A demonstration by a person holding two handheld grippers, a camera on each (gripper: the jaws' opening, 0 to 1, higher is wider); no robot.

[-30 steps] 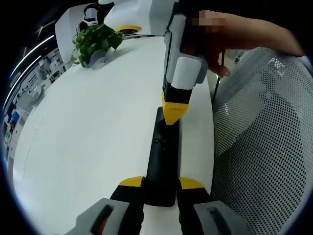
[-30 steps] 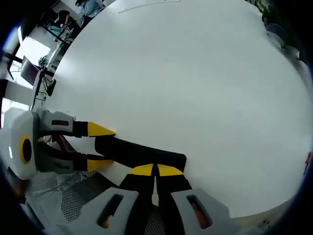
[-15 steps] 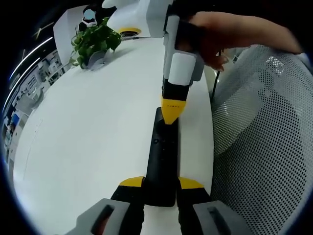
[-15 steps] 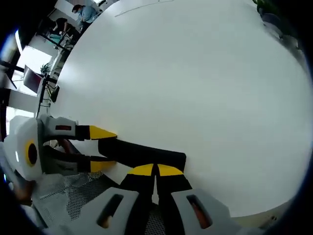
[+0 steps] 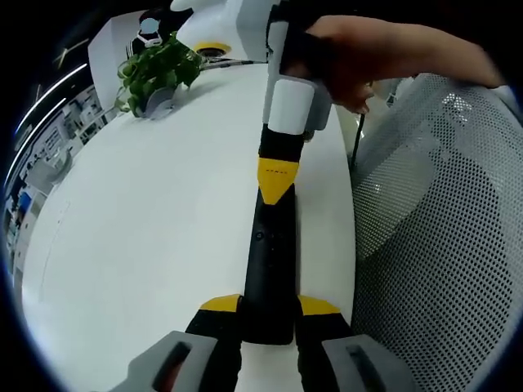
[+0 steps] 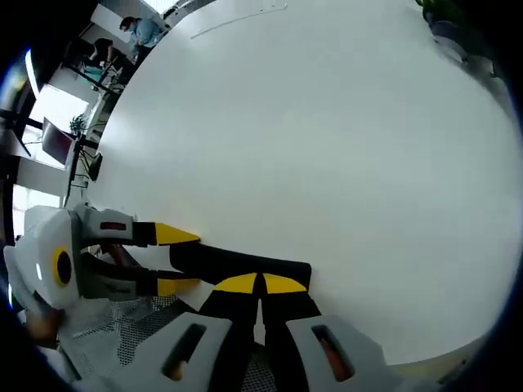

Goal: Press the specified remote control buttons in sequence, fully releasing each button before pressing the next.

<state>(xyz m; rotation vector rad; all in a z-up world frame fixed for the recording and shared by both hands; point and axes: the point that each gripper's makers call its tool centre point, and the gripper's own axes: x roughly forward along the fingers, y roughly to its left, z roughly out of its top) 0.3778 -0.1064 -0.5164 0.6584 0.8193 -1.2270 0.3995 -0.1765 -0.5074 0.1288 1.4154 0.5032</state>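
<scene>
Long black plastic remote control (image 5: 270, 261) lies flat on white round table (image 5: 147, 220) near edge, near end clamped between left gripper (image 5: 270, 309) yellow-tipped jaws. Right gripper (image 5: 276, 192) jaws closed together, tip touching remote's upper face. Green potted plant (image 5: 155, 73) at far side.

No text, label or number is legible on anything here

An open-plan office is suggested by the broad white table (image 6: 327, 139), the grey mesh-backed chair (image 5: 441, 245) drawn up beside it, the potted green plant (image 5: 155, 69) placed at its far edge, and the desks with monitors (image 6: 57, 143) seen beyond, where a person (image 6: 143, 31) is seated.
</scene>
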